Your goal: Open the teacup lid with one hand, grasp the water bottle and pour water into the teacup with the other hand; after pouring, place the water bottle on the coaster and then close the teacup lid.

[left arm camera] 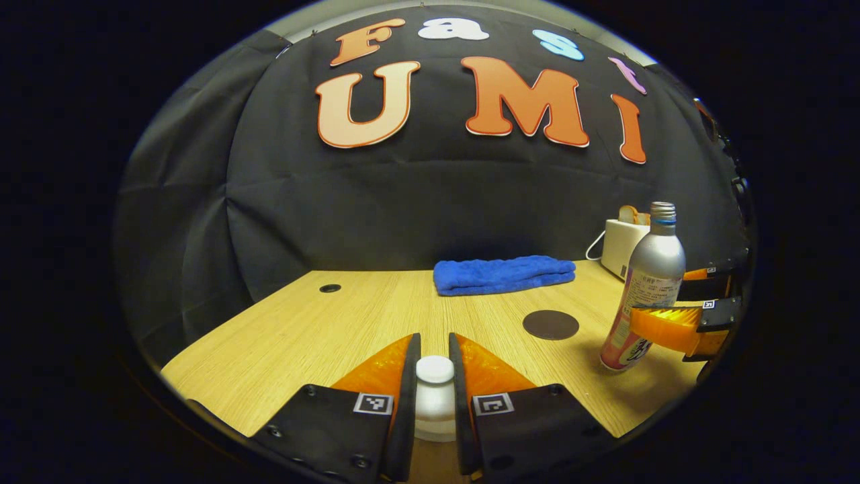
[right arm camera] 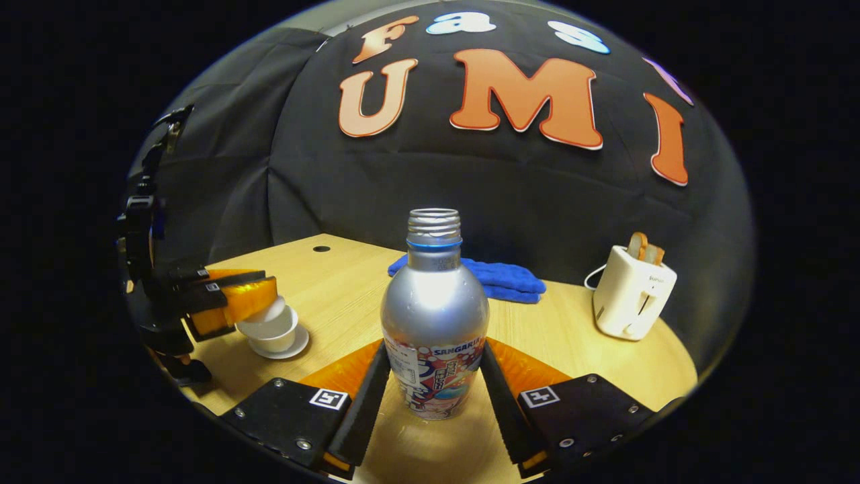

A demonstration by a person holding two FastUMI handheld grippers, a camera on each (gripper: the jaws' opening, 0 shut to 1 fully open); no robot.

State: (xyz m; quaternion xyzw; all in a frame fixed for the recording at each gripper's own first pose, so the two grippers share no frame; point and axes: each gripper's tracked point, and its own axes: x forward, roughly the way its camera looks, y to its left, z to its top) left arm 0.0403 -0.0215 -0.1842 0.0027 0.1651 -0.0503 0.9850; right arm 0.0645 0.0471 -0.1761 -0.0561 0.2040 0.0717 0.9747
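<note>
The white teacup lid sits between my left gripper's fingers, which press on its knob from both sides. In the right gripper view that gripper hovers over the white teacup on its saucer. A silver water bottle with a coloured label and no cap stands between my right gripper's fingers, both touching its lower body. In the left gripper view the bottle leans slightly, with the right gripper on it. A dark round coaster lies left of the bottle.
A folded blue towel lies at the back of the wooden table. A white toaster with bread in it stands at the back right, its cord trailing behind. A small round hole is in the tabletop at the back left.
</note>
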